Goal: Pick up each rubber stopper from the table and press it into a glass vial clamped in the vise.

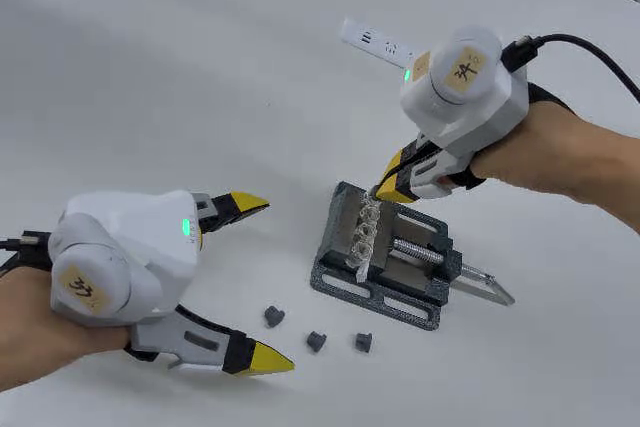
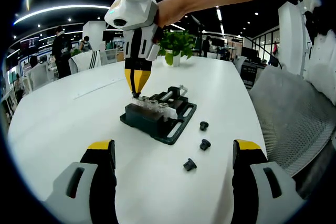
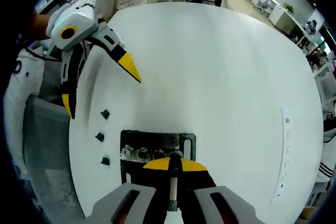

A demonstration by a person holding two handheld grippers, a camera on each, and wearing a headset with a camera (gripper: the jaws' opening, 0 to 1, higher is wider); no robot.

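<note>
You are working over the white desk [image 1: 150,67], where the dark vise [image 1: 350,287] is sitting in from the edge nearest you. It is clamping a row of clear glass vials [image 1: 365,232] upright between its blocks. Their mouths are facing up, and I cannot tell whether anything is sitting in them. You are holding the right gripper [image 1: 385,190] down at the far end of that row, its yellow tips pressed together just above the end vial; whether a stopper is pinched between them I cannot tell. You are hovering the left gripper [image 1: 272,282] over the desk beside the vise, its jaws spread wide with nothing between them. A white strip [image 1: 375,42] is lying farther out, toward the desk's far edge. Three dark rubber stoppers [image 1: 316,341] are resting in a loose line on the bare desk between the vise and your edge, apart from one another.
</note>
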